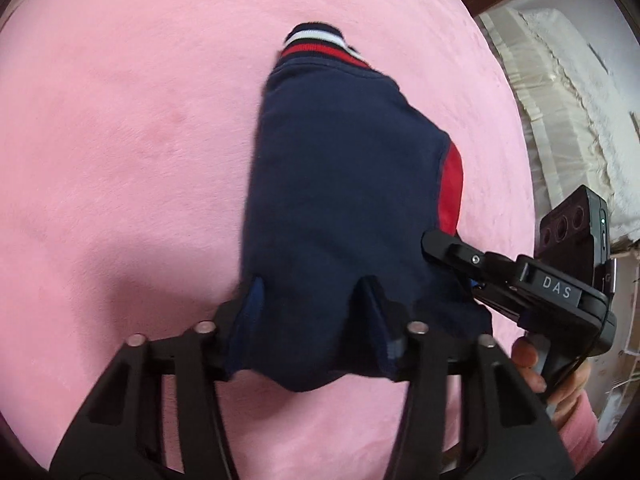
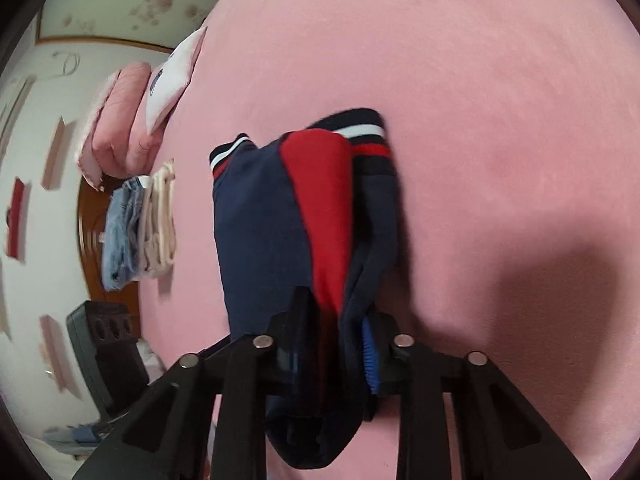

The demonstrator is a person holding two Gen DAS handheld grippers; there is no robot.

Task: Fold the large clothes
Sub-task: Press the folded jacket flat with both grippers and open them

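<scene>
Pink plush bedding point(image 1: 132, 152) fills nearly all of the left wrist view, with a pale quilted mattress edge point(image 1: 560, 92) showing beyond its right border. On the bed lies the folded garment point(image 1: 340, 200), a navy sweatshirt with a red panel on its right side and a striped red, white and navy cuff at its far end. Its near end rises off the bed into the left gripper point(image 1: 312, 308): both fingers point(image 1: 256, 300) stand narrow, with a thick bunch of navy cloth filling the gap between them and sagging toward the camera below. At the right of the garment the right gripper point(image 1: 452, 252) comes in from the side, its dark finger lying against the near right edge of the cloth. A hand point(image 1: 540, 368) in a pink sleeve holds its handle.

From the right wrist view the same pink bedding point(image 2: 500, 120) stretches away, with a white patterned wall behind it at the left. The garment point(image 2: 256, 232) runs from the striped cuffs at its far end straight back to the right gripper point(image 2: 340, 320), red panel down the middle and navy on either side. Its fingers point(image 2: 304, 312) are close together and pinch the gathered near end, folds of navy and red packed between them, a blue ribbed edge against the right finger. Left of the garment, at the bed's edge, sit a stack of folded clothes point(image 2: 140, 220), denim beside cream, and farther off a pink pillow point(image 2: 120, 120). The left gripper's dark body point(image 2: 104, 344) shows low at the left, beside the bed's edge.
</scene>
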